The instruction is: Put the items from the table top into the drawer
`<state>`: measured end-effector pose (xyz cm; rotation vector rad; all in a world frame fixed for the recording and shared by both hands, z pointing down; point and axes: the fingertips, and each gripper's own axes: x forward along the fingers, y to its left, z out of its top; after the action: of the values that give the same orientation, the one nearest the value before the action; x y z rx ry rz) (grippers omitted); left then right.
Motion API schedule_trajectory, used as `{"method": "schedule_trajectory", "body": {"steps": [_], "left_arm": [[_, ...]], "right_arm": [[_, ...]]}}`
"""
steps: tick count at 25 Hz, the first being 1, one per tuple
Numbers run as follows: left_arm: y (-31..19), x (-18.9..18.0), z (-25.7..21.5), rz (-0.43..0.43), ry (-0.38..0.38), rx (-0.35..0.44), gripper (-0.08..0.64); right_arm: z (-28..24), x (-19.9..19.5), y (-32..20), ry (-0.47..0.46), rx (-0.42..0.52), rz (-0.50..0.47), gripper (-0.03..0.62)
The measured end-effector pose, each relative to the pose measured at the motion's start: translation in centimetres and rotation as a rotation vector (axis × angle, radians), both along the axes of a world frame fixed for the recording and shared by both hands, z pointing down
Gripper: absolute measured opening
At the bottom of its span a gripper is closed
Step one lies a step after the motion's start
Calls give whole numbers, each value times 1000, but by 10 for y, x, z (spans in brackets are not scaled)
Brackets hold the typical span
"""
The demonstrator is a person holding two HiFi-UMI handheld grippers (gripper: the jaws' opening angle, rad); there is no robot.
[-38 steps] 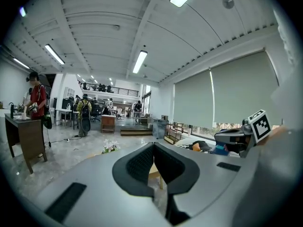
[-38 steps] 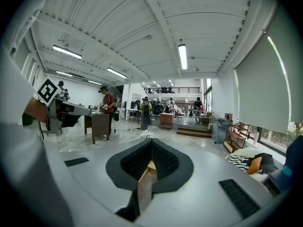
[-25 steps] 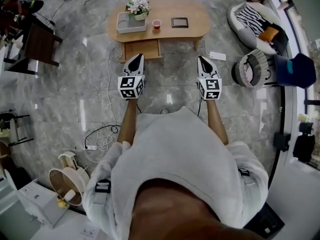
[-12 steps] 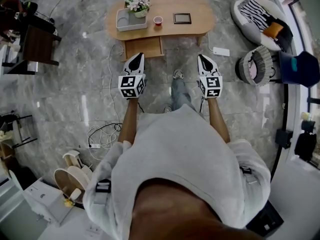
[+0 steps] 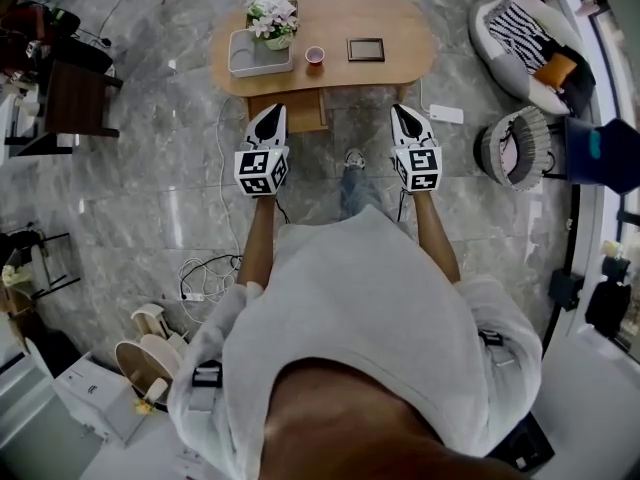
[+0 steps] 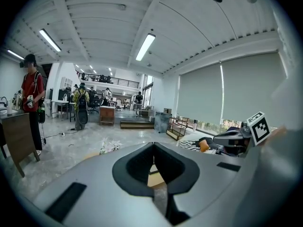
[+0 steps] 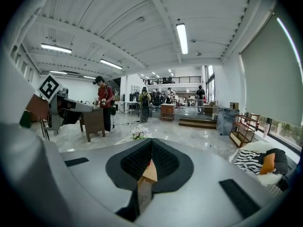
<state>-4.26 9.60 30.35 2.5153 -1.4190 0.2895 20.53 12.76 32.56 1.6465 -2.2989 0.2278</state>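
Pointing toward the table point(image 5: 400, 63), left claw point(image 5: 271, 114) and right claw point(image 5: 401, 112) extend side by side, both clenched empty.

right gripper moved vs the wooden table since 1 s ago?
Yes. The right gripper has come closer to the wooden table; head view shows less floor between them.

Bright, even light throughout; long white ceiling strip lamps point(image 6: 145, 47) glow overhead in both gripper views; daylight filters through pale roller blinds point(image 6: 222, 91); the polished grey marble floor point(image 5: 130, 198) carries pale glare streaks; the light oval wooden table point(image 5: 410, 38) casts only a faint shadow; fisheye bending warps the edges; black vignettes ring the gripper views; the nearest surfaces blur.
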Motion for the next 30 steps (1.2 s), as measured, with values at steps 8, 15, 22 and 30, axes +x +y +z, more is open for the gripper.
{"method": "schedule_trajectory", "body": {"steps": [8, 15, 22, 30], "left_arm": [[-79, 34, -4, -20, -19, -19, 17], [-131, 53, 15, -56, -37, -69, 17], [-145, 54, 52, -77, -65, -152, 17], [-162, 45, 111, -75, -78, -209, 17]], "right_arm": [[2, 30, -85, -20, -24, -33, 23], [27, 40, -150, -31, -76, -103, 23], [62, 33, -185, -46, -137, -158, 23], [117, 26, -191, -57, -207, -169, 23]]}}
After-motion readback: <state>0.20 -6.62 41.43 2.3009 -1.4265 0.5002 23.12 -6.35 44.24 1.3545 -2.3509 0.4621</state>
